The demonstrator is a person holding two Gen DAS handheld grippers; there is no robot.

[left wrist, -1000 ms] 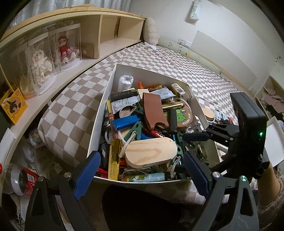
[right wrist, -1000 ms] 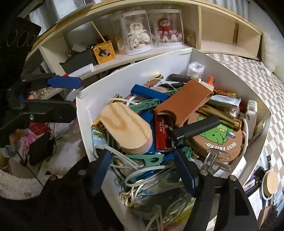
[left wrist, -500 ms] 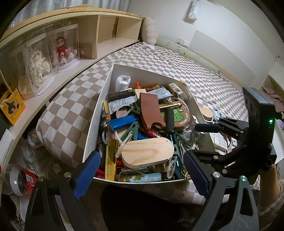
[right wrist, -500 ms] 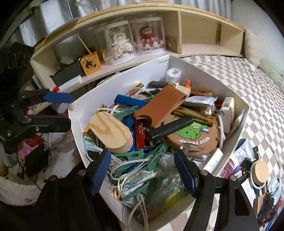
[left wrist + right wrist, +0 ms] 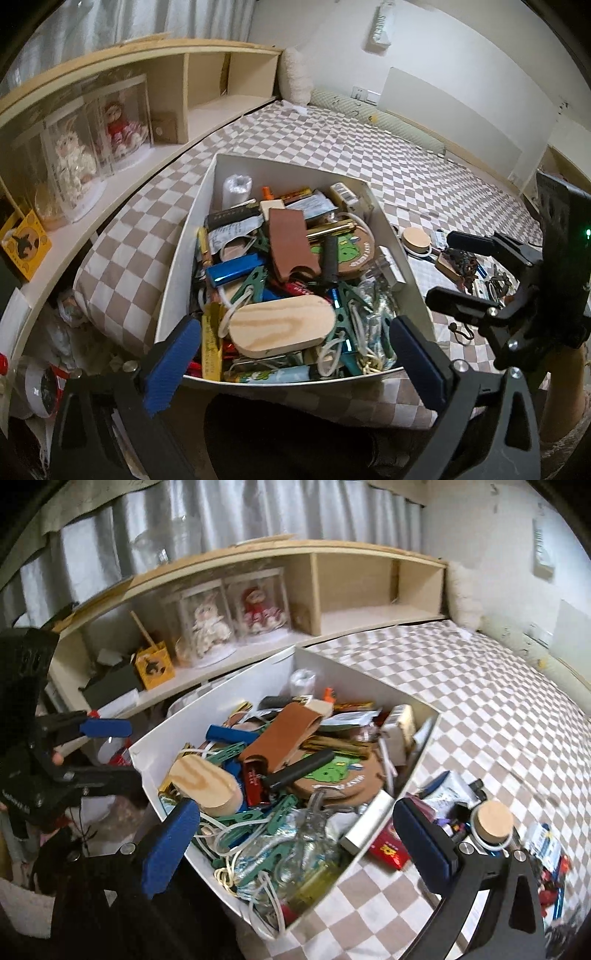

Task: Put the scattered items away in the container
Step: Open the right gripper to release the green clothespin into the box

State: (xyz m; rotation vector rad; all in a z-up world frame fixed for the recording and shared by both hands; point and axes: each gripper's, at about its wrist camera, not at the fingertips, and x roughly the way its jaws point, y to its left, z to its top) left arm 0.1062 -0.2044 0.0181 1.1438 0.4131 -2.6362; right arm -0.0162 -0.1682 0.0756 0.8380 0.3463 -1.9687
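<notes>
Both claws spread wide, nothing pinched. Left claw (image 5: 291, 363) hangs over the near rim of the box (image 5: 380, 221), already heaped full. Right claw (image 5: 295, 840) sits over the box's near corner. Loose items (image 5: 458, 812), wooden-lidded jar (image 5: 493, 818) among them, lie just ahead-right of it on the checkered bedspread (image 5: 480, 709). Judgement: right claw nearer; reach right.

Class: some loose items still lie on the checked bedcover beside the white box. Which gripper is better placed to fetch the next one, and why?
The right gripper: open, with the round wooden-lidded jar and red packet close ahead. The left gripper faces the white box.
</notes>
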